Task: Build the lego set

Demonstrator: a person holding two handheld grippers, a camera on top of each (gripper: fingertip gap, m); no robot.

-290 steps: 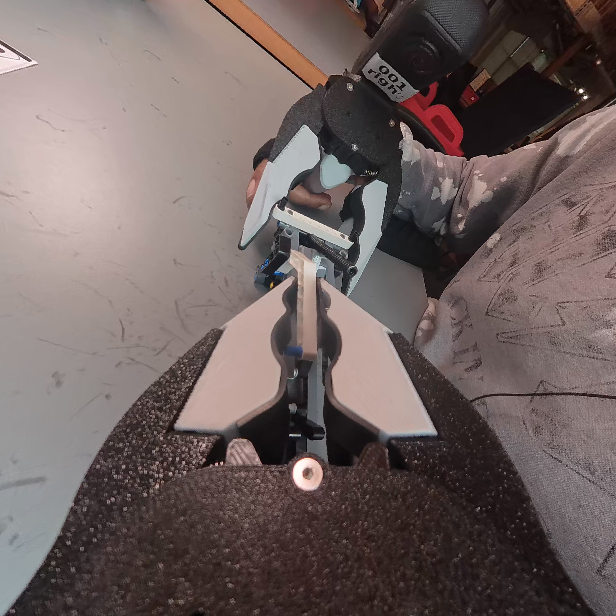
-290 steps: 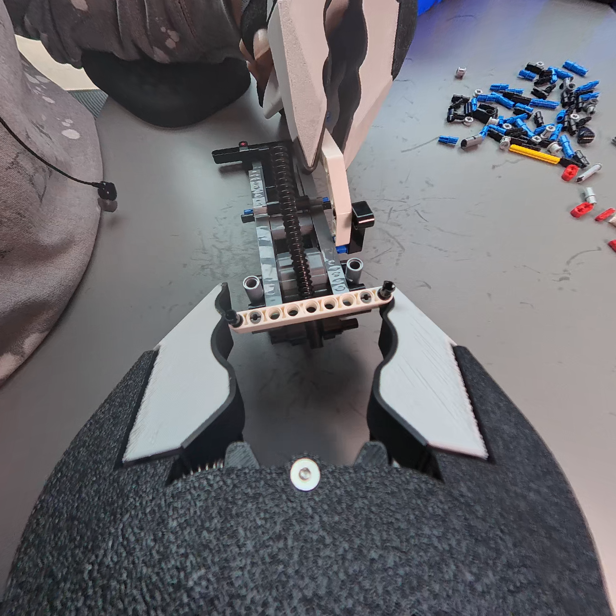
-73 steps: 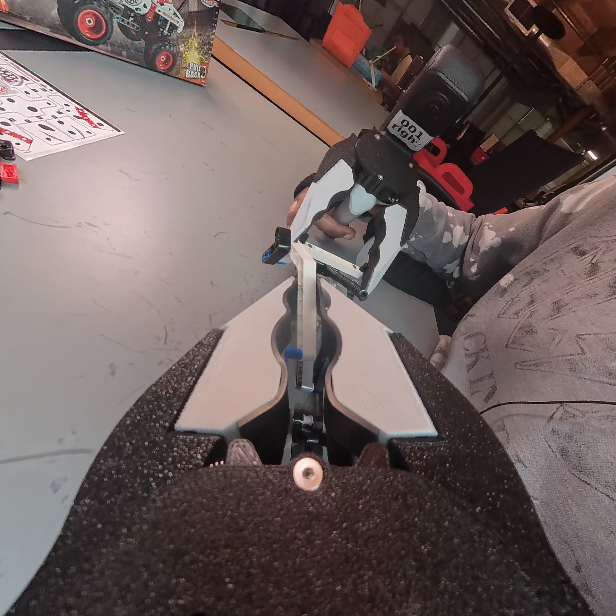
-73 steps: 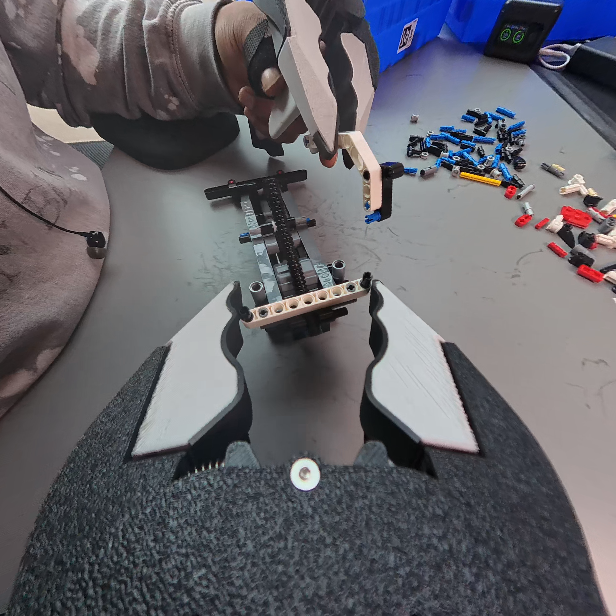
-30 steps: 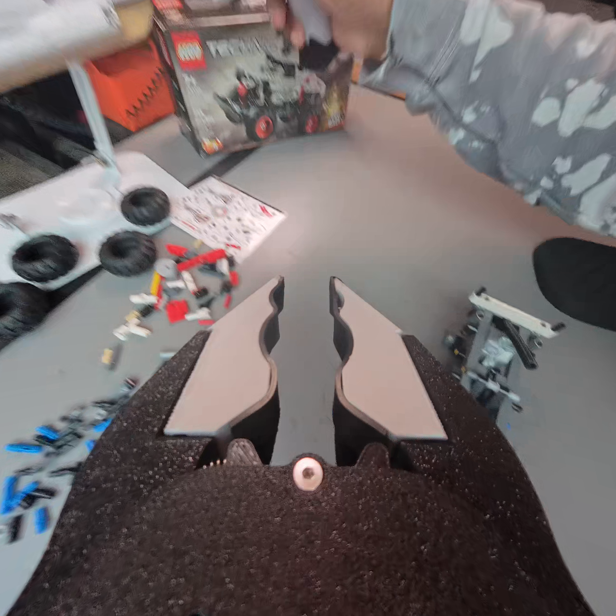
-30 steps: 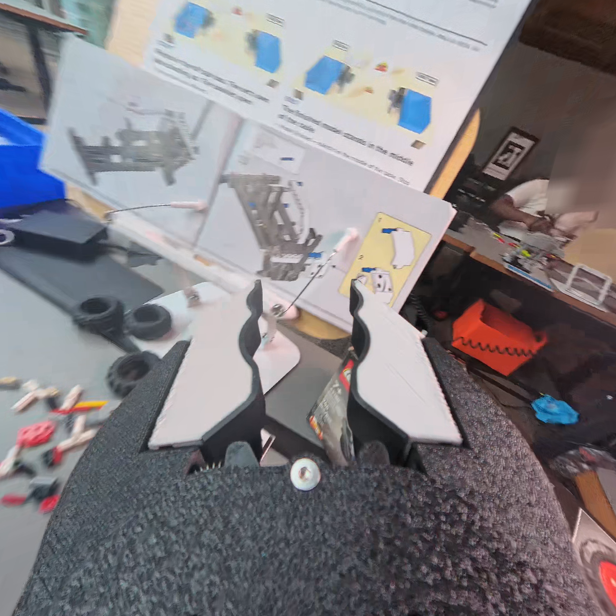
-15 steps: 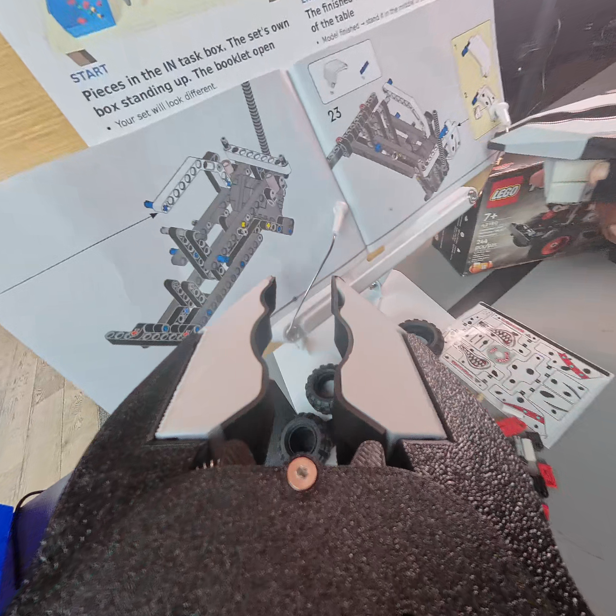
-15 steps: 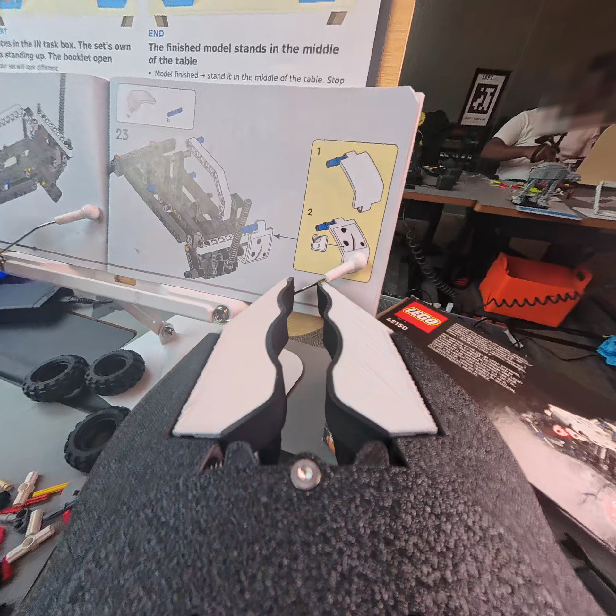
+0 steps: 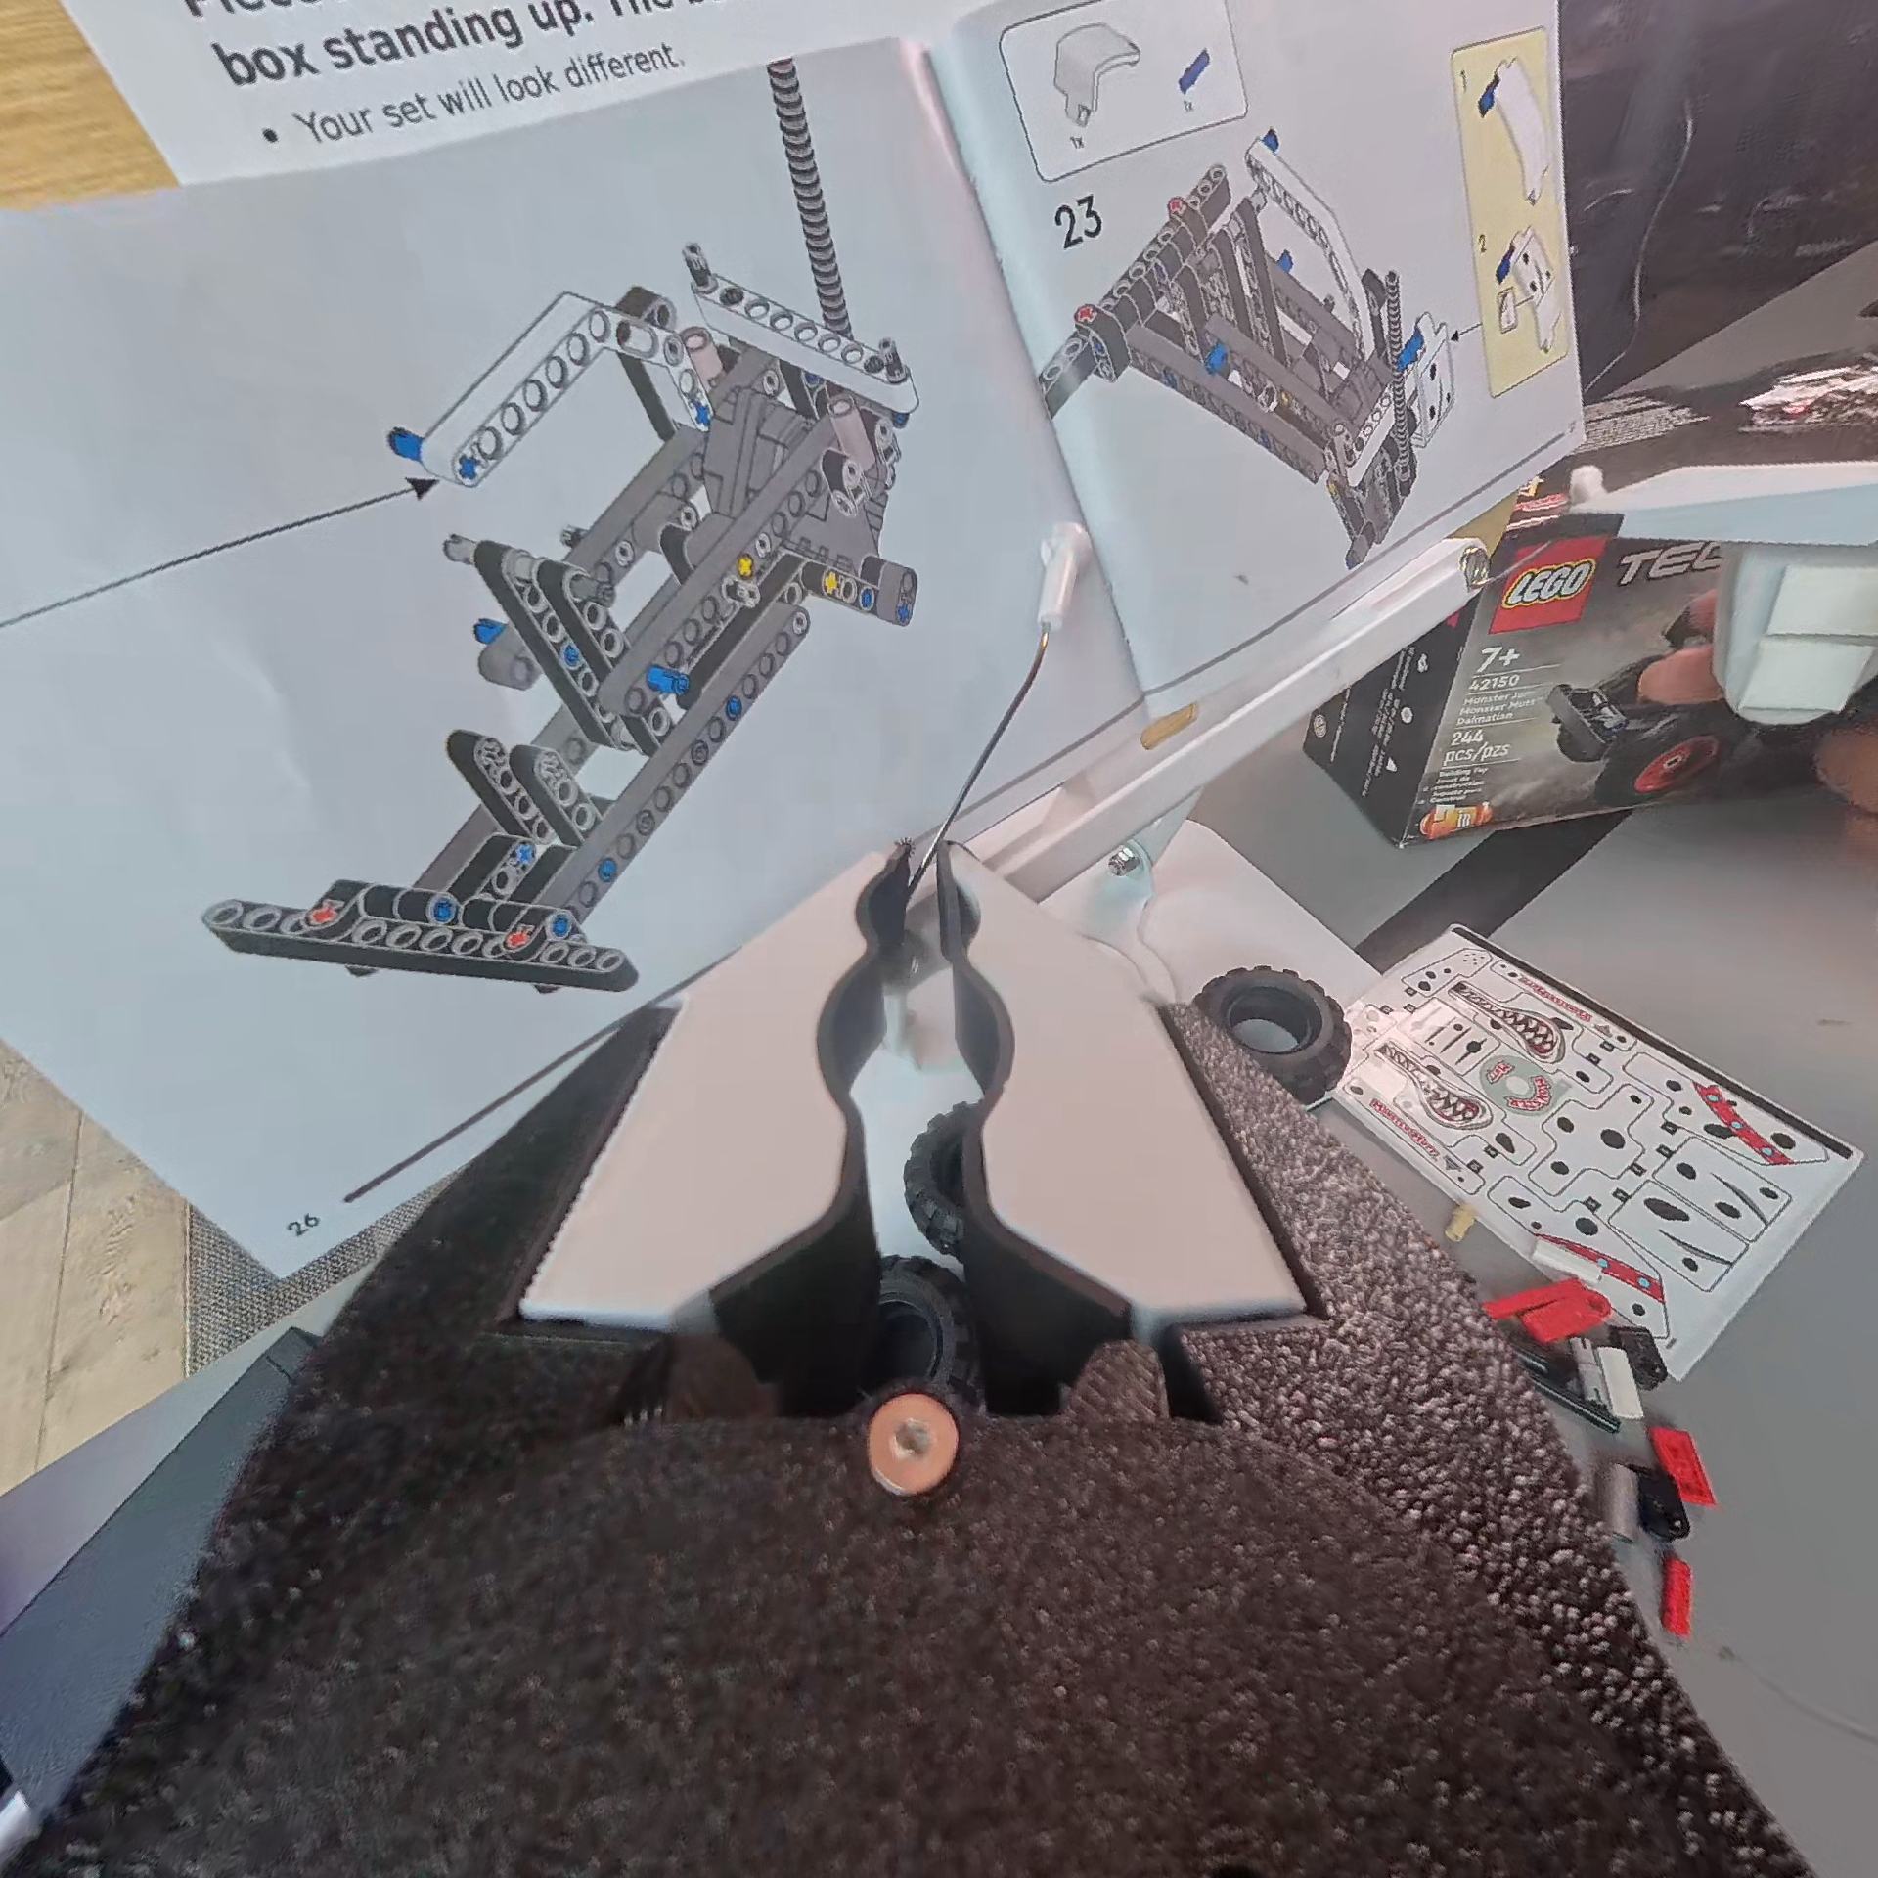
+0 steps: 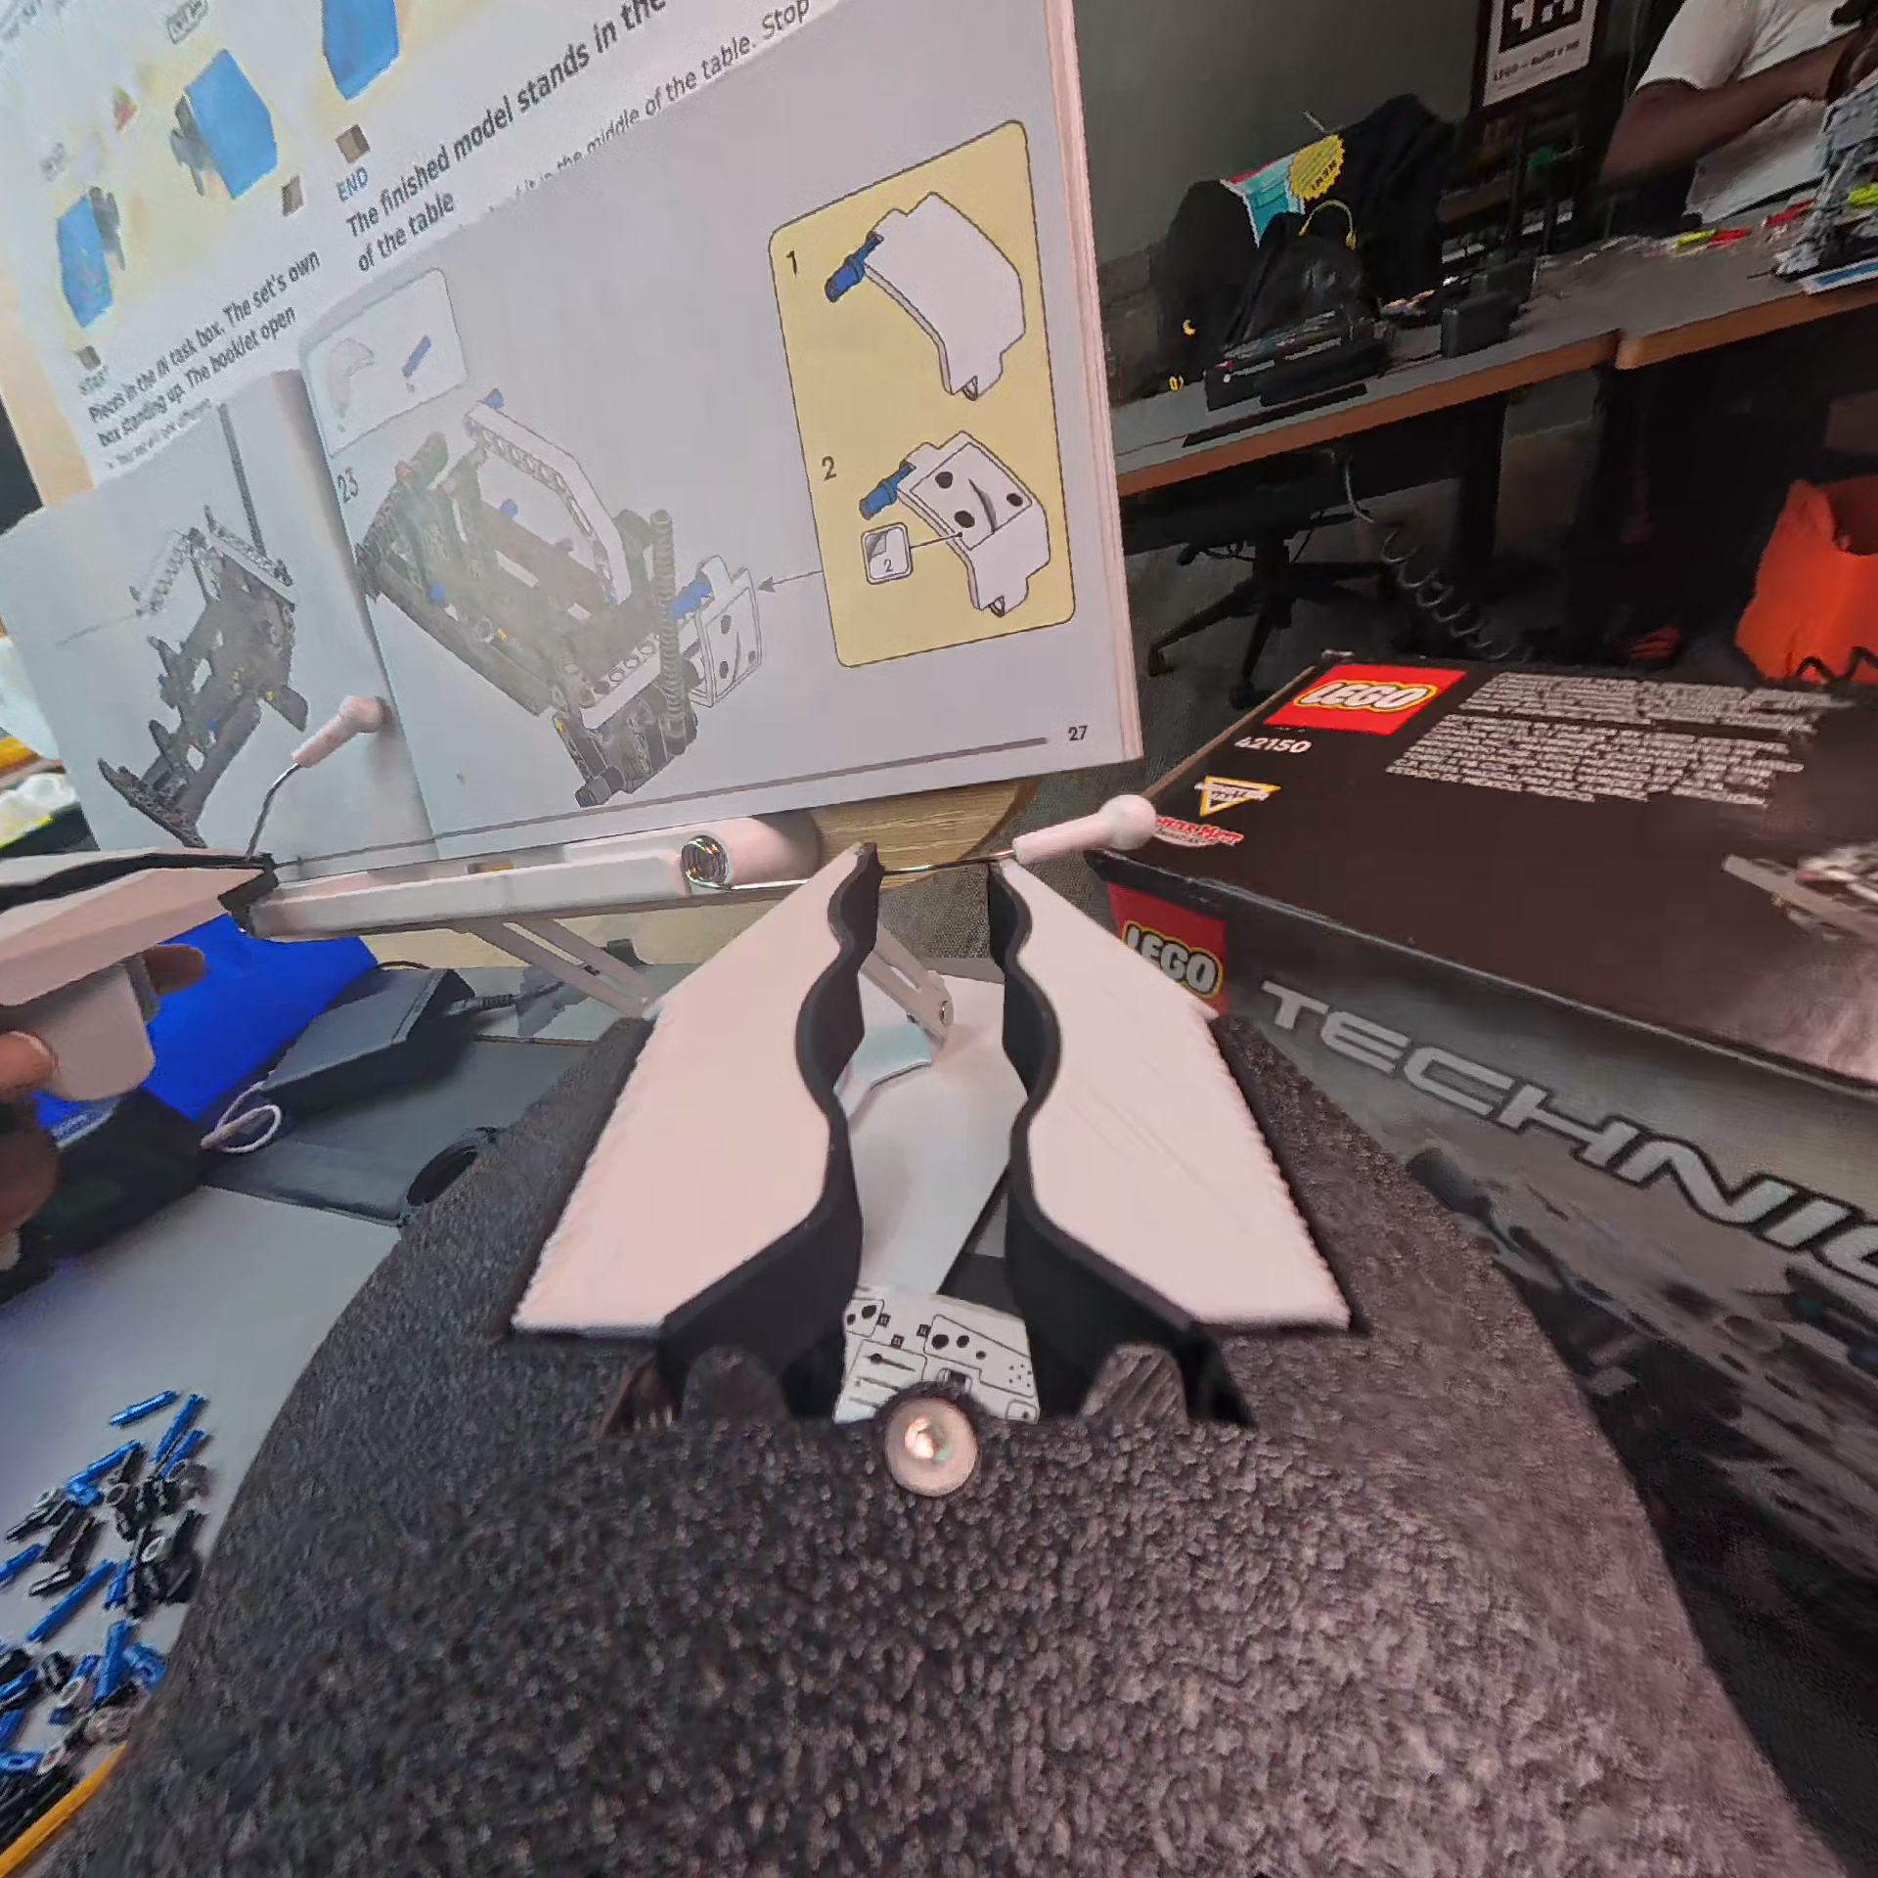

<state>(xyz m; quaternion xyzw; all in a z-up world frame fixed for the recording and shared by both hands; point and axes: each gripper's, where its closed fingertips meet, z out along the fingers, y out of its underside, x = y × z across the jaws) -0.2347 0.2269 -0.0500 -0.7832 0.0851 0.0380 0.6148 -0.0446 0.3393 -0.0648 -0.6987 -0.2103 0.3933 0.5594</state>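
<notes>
Here, both my grippers are raised to the open instruction booklet that stands on a white stand at the far side of the grey tabletop.

My left gripper is nearly closed, its tips pinched on the thin wire of the left page-holder clip, whose white tip rests near the booklet's centre fold. Its fingers hide the lower edge of the left page.

My right gripper has a narrow gap between its tips. The wire of the right page-holder clip runs across that gap at the tips; I cannot tell whether it is gripped. That clip is swung away, its white tip beyond the booklet's right edge and below the page.

To the right of the stand, the black set box lies close, leaving little room on that side. Black tyres sit at the stand's base, just beside a sticker sheet. Small red and black pieces lie near the sheet's lower edge. Blue and black pins are scattered on the tabletop at lower left in the right wrist view. The part-built model is not visible in either view.
</notes>
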